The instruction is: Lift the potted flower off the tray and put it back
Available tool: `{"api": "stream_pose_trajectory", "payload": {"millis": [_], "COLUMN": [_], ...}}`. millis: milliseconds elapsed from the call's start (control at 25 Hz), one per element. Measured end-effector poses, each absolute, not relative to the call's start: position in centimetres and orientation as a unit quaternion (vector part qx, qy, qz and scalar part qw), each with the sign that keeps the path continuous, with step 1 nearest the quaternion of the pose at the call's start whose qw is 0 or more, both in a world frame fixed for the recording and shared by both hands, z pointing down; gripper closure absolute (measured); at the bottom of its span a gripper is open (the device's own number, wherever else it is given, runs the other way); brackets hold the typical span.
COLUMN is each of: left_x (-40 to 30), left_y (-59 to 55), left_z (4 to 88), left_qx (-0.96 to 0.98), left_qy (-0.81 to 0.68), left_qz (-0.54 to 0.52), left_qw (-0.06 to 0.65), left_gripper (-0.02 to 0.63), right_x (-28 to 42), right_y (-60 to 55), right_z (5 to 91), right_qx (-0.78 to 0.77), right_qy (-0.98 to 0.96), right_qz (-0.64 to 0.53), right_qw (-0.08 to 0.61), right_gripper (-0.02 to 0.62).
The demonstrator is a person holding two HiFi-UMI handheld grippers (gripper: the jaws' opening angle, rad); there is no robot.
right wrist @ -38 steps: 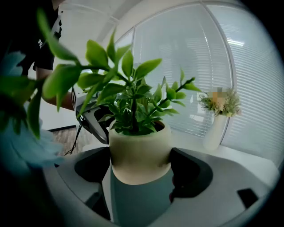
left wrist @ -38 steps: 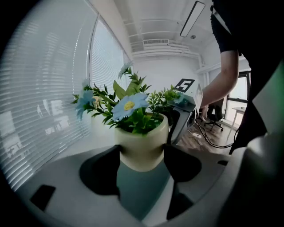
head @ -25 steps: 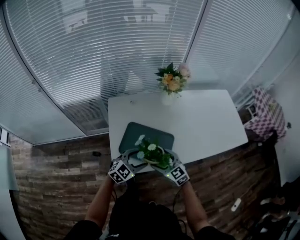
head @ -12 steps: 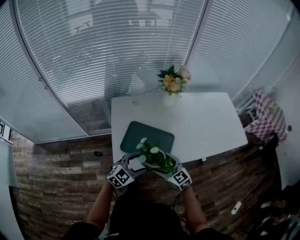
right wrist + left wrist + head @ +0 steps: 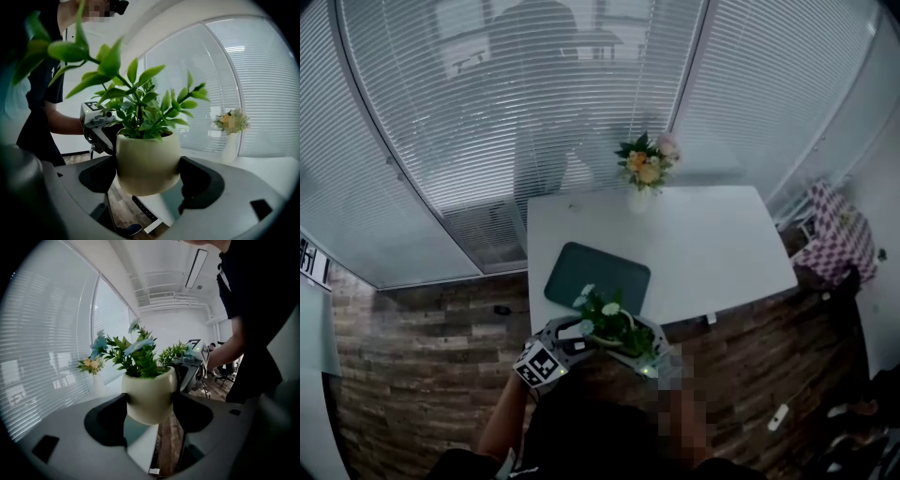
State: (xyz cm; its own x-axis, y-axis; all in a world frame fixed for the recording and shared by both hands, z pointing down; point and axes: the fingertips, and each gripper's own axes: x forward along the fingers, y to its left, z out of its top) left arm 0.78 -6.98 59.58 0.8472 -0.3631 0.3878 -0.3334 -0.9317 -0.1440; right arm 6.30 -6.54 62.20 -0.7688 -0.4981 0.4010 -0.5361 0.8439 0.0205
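Note:
A cream pot with green leaves and pale blue-white flowers hangs in the air over the table's near edge, clear of the dark green tray. Both grippers clamp it from opposite sides. In the left gripper view the pot is pinched between the dark jaws of my left gripper, and the right gripper shows behind it. In the right gripper view the pot sits squeezed in my right gripper. In the head view the left gripper is left of the pot and the right gripper is right of it.
The white table carries a white vase of peach and pink flowers at its far edge by the window blinds. A checkered cloth thing stands to the right. Wood-pattern floor lies under the pot.
The pot, held by both grippers, has come toward the person, from just over the tray's near end to past the table's front edge.

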Motion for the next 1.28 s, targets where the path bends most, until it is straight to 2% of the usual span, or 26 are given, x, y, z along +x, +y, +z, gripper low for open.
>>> {"api": "stream_pose_trajectory", "payload": {"millis": [240,520,680,800,1280], "left_x": [0.4,0.6,0.6,0.9,2.4], "left_y": [-4.9,-2.4,-1.0,0.5,4.8], "left_z": [59.2,57.9,57.5,57.3,56.8], "left_qx": [-0.961,-0.961,-0.960,-0.959,-0.958], "left_qy": [0.187,0.199,0.206,0.213,0.227], "left_qz": [-0.201,-0.189,-0.184,-0.183,-0.170], "left_qw": [0.032,0.040,0.038,0.041,0.037], "left_gripper": [0.311,0.312,0.311,0.311,0.311], "right_x": [6.0,6.6,6.1,6.5,7.8], "right_y": [-4.5,-1.9,-0.8,0.7,4.6], "right_z": [61.7,61.3,59.9,60.0,58.3], "right_qx": [0.274,0.255,0.261,0.252,0.257], "right_qy": [-0.944,-0.947,-0.951,-0.952,-0.956], "right_qz": [0.049,0.038,0.047,0.040,0.040], "right_qw": [0.176,0.193,0.159,0.170,0.138], "right_gripper": [0.187,0.187,0.187,0.187,0.187]}}
